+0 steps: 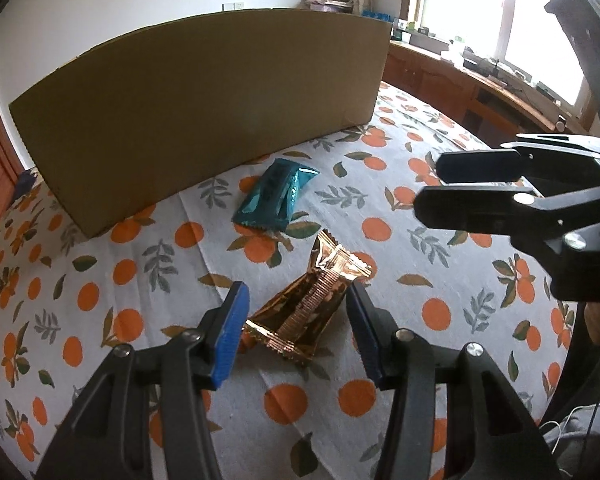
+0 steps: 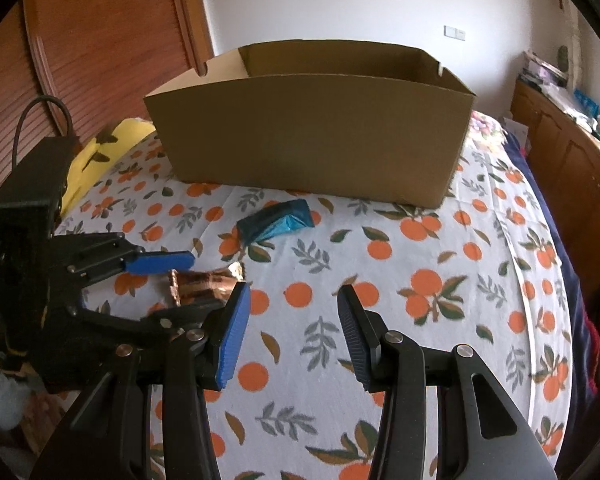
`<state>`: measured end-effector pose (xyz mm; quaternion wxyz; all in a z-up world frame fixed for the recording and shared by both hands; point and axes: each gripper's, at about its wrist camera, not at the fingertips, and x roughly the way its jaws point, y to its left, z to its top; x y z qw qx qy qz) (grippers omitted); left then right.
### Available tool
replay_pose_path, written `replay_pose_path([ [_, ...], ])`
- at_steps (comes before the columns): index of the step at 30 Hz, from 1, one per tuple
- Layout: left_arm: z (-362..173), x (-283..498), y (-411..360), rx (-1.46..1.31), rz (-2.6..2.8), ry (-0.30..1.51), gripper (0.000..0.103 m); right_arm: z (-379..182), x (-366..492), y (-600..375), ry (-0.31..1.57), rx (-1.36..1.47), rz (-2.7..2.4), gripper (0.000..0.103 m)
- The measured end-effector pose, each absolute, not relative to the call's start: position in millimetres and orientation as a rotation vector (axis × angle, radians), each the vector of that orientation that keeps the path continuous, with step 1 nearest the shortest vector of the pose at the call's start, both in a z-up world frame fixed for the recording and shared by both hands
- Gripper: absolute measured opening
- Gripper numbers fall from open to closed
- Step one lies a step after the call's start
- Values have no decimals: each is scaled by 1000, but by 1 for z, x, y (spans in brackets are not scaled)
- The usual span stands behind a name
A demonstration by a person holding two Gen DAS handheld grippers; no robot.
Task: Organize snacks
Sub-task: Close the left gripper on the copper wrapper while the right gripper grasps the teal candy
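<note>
The left gripper [image 1: 296,320] is held spread over the gold snack packet [image 1: 308,304], fingers either side, apparently for a pinch not yet made. The right gripper [image 2: 294,328] is kept spread over bare cloth [image 2: 440,240], empty. A teal packet [image 1: 276,196] is seen beside the open cardboard box [image 2: 312,140], the likely destination.

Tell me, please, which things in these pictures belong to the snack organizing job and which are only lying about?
Belong to the job:
- gold snack packet, lying between the open left gripper fingers
- teal snack packet
- cardboard box, open at the top
- right gripper, open and holding nothing

Only lying about:
- orange-print cloth
- yellow cloth
- clutter on the wooden counter
</note>
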<state>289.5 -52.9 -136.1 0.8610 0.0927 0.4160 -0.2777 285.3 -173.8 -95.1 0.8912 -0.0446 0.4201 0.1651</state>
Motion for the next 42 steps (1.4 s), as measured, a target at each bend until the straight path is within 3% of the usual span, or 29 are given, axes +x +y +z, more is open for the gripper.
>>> replay_pose_path([
  [3,-134,292,-47,145,-576,873,33,-95,294,-168,881,-111,343,46],
  [5,-135,292,-42,119,-574,879,32,-97,301,-165,888,-119,343,46],
  [6,-135,291,-39,109,-576,881,24,-98,303,-164,892,-118,343,46],
  [25,-106,268,28,11,-521,789,24,-135,365,-136,994,28,401,46],
  [42,-92,270,39,-12,-450,748,24,-138,383,-116,963,-142,288,43],
])
